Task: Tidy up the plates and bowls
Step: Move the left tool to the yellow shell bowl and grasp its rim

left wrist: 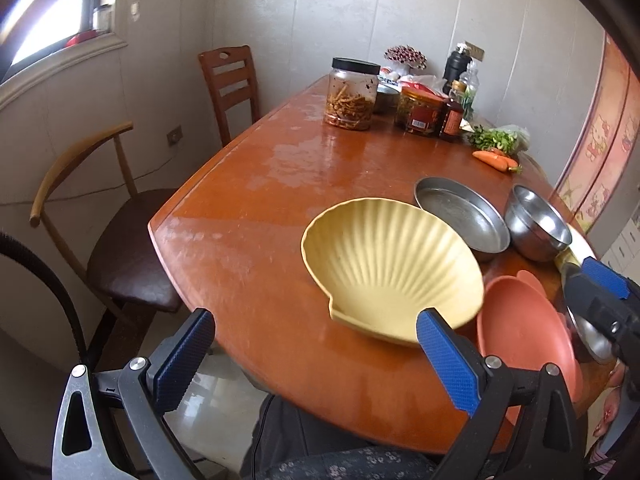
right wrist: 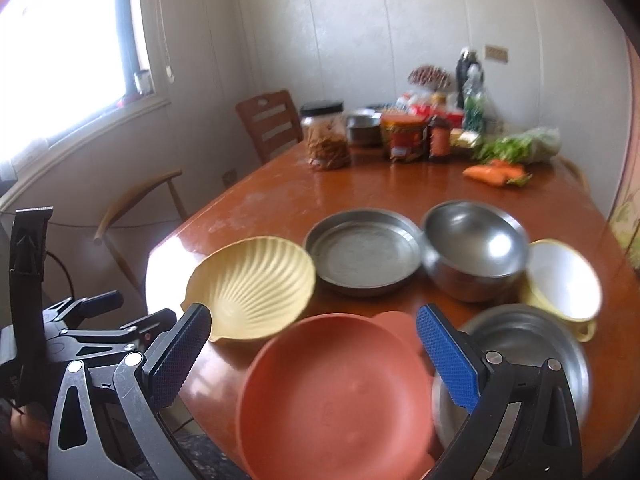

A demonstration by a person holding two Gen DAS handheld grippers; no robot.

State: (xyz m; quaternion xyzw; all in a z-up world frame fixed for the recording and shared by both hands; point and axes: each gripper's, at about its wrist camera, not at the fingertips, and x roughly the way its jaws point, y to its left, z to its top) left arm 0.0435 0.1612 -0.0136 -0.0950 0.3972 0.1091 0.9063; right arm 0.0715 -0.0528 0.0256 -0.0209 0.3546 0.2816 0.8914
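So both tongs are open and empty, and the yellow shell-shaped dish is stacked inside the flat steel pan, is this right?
Not quite. The yellow shell-shaped dish is not inside the flat steel pan; it sits on the table beside the pan, to its left, as the right wrist view shows. The rest holds: the left tongs and right tongs are both open and empty.

A: Surface?
B: Glossy orange-brown wooden table (right wrist: pixel 280 200).
A: Near end?
B: Yellow shell-shaped dish (right wrist: pixel 256 286), terracotta plate (right wrist: pixel 336 400), flat steel pan (right wrist: pixel 364 256), steel bowl (right wrist: pixel 474 250), yellow-rimmed white bowl (right wrist: pixel 564 280), another steel dish (right wrist: pixel 532 344).
A: Far end?
B: Black-lidded jar (left wrist: pixel 352 94), red-labelled jar (left wrist: pixel 418 114), bottles, greens (left wrist: pixel 498 138), carrots (left wrist: pixel 494 159).
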